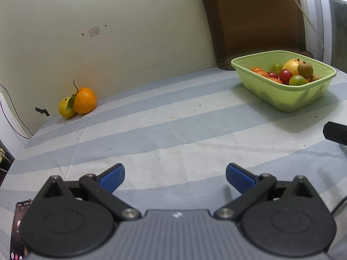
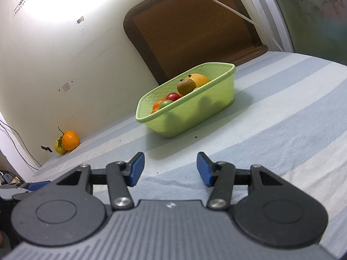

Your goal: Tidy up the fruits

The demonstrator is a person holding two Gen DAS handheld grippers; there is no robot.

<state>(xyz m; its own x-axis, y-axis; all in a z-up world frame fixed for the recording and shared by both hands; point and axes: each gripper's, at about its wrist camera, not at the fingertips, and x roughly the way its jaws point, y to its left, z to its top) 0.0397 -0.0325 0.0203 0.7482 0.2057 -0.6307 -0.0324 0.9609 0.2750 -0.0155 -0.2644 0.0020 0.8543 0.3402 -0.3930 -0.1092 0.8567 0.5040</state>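
Against the far wall at left I see an orange touching a yellow citrus; my left gripper and right gripper both hang spread and empty over the striped tabletop, near the fruit-filled green tub.

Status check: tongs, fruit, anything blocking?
Left tongs open, empty. Right tongs open, empty. Orange and yellow fruit by wall, outside green basket. Path clear.

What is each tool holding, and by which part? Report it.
Nothing: the left tool and right tool are both open and empty.
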